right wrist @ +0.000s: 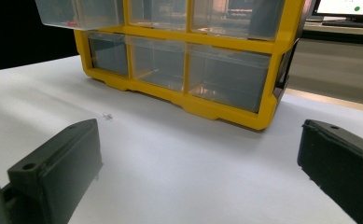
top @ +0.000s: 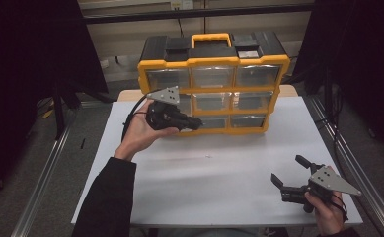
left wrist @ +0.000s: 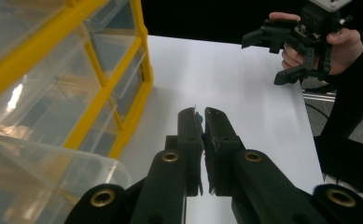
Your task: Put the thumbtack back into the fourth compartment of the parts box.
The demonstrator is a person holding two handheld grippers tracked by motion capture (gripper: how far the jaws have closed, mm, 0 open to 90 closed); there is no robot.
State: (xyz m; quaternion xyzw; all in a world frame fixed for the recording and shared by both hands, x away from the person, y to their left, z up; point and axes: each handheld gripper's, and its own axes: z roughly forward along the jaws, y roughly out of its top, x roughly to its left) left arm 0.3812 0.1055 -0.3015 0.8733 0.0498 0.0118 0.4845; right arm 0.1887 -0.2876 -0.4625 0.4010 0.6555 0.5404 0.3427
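Yellow-framed plastic organiser cabinet with clear drawers stands at 12 o'clock on the white table. Left gripper, at 10 o'clock, lies just beside the cabinet's lower-left drawers; its jaws are pressed together, a small blue speck between them, too small to identify. One clear drawer at the cabinet's left is pulled out. Right gripper, at 4 o'clock, well apart from the cabinet, has its jaws spread wide.
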